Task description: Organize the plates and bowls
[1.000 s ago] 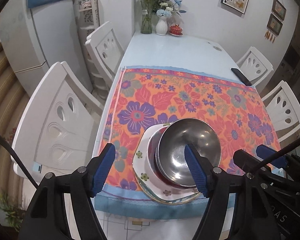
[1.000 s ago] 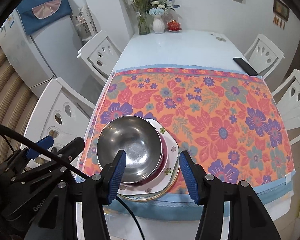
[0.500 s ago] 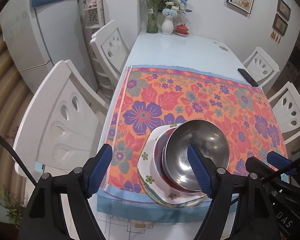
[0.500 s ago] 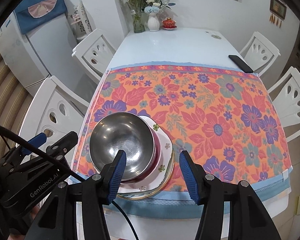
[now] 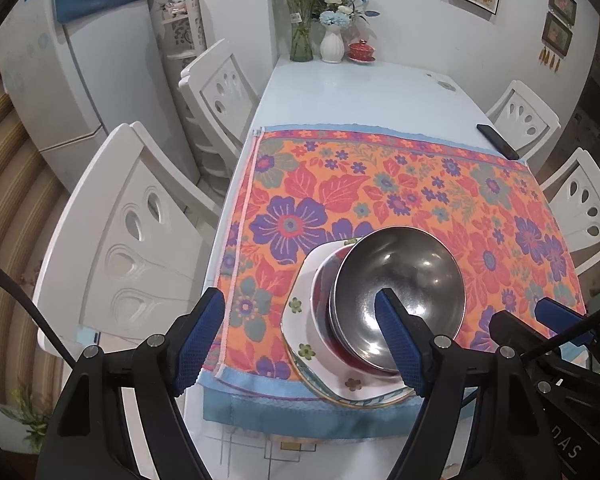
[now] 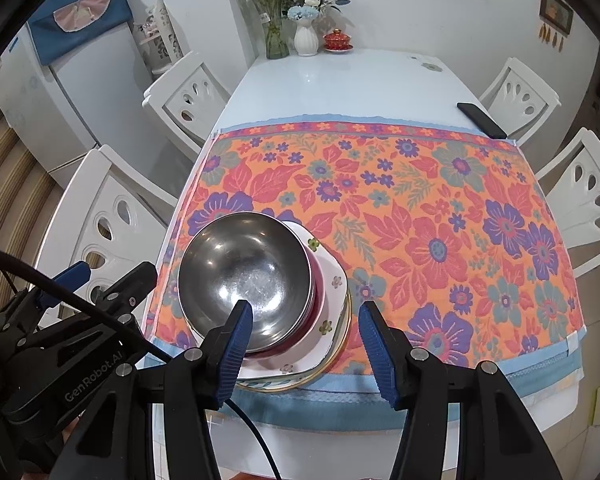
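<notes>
A steel bowl (image 5: 400,284) (image 6: 246,272) sits on top of a stack: a red bowl (image 6: 319,280) under it, then a white floral plate (image 5: 300,320) (image 6: 332,280) and a gold-rimmed plate at the bottom. The stack stands on the floral cloth (image 5: 380,192) (image 6: 420,208) near the table's front edge. My left gripper (image 5: 300,340) is open and empty, above and in front of the stack's left side. My right gripper (image 6: 306,340) is open and empty, above the stack's right front.
White chairs (image 5: 124,240) (image 6: 588,200) stand along both sides of the table. A black phone (image 5: 498,142) (image 6: 482,121) lies at the cloth's far right corner. Vases with flowers (image 6: 304,36) and a red lidded cup (image 6: 337,40) stand at the far end. A fridge (image 5: 80,80) stands at the left.
Both grippers have drawn back and up from the stack, which looks a little farther away. The stack has not moved. Both grippers stay open.
</notes>
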